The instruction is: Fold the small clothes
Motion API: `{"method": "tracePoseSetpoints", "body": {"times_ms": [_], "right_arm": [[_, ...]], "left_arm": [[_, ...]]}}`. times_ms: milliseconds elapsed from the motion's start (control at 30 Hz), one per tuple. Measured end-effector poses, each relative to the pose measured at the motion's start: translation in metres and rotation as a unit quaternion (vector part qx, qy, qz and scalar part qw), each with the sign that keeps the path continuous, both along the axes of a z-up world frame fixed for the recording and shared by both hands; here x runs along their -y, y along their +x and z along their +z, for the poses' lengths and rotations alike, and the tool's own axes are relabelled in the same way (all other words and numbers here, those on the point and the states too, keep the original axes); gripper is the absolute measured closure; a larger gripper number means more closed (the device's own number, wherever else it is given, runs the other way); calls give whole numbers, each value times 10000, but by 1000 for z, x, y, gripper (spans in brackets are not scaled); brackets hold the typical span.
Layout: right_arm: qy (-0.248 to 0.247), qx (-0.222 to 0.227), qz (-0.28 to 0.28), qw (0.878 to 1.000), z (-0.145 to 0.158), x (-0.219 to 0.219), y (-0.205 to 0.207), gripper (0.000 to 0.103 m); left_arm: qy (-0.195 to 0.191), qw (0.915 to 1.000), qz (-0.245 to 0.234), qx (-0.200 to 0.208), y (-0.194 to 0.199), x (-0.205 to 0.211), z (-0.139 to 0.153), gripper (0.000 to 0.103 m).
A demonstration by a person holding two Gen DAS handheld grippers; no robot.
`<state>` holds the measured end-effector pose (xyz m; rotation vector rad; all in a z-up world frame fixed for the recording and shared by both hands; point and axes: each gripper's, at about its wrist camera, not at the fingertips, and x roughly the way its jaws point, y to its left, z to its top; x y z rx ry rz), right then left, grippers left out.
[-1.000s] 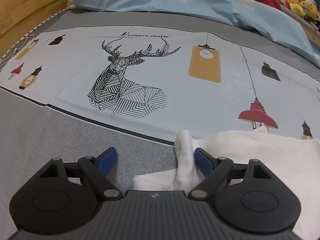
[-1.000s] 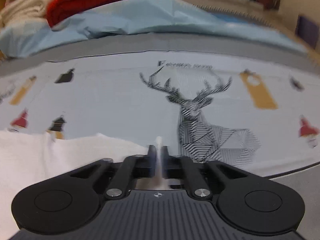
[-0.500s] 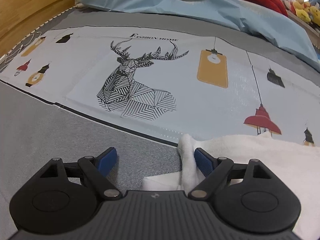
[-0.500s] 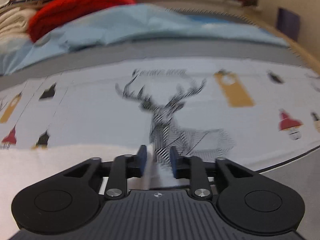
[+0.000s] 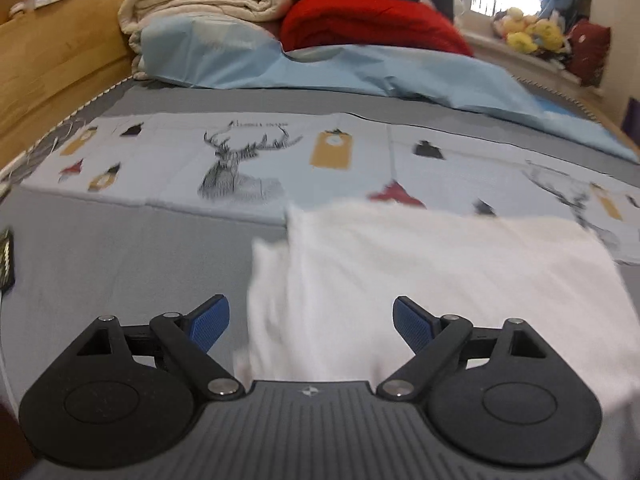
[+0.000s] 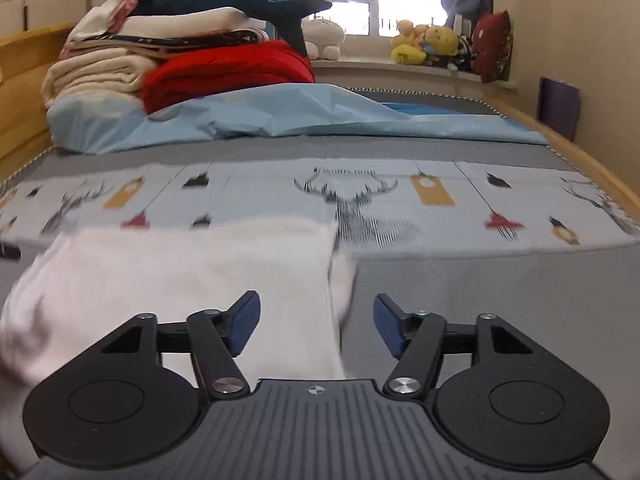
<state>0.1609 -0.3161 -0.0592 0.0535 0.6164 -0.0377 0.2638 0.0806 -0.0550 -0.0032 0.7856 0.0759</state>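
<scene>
Left tool (image 5: 310, 322): I had it released, jaws opening, pads clear of the cloth below.
Right tool (image 6: 316, 330): jaws were opening, nothing pinched.
White garment (image 5: 440, 264): it lay folded on the bed (image 5: 120, 256), at 12 o'clock from both tools, its under-layer peeking out at 9 o'clock.
Risk: I judged a pad could snag that loose edge and undo the fold.
Bedding pile (image 6: 160, 64): far at 11 o'clock, no hazard.
</scene>
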Motion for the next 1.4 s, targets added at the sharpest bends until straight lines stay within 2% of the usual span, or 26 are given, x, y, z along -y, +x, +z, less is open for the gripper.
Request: {"method": "tracePoseSetpoints", "body": {"times_ms": [133,200,333,433,500,633,833,1067,1267,1400], "right_arm": [[265,-283,190,9991,-13,-15,-45,36],[361,-44,387,9986,-13,-27,-65,36],[-74,413,823,9957,-15,-53,-97,36],[-154,677,950,9931,-15,-63,-111,36],[-165,754,1031,9917,-16,-66,-114,36],[-197,664,1009,9925,-18,-69,-112,36],[-131,519,835,9951,-25,-66,-107,36],[-75,364,772,9963,-32,-64,-98,36],[325,168,578,9977,-35,-55,-87,36],[782,14,373,9962,-38,-45,-80,36]], "left_arm": [[-591,9975,-42,-397,-66,-1,-12,11],[-724,9960,81,-521,-92,-5,-20,11],[-476,9971,402,-434,-126,-11,-29,11],[-723,9956,450,-384,-138,-19,-30,11],[-755,9957,452,-301,-142,-22,-29,11],[-494,9975,462,-183,-143,-21,-31,11],[-617,9964,512,-270,-134,-27,-36,11],[-513,9971,470,-293,-128,-24,-38,11],[-432,9976,440,-302,-125,-23,-39,11],[-454,9973,436,-377,-122,-26,-39,11]]}}
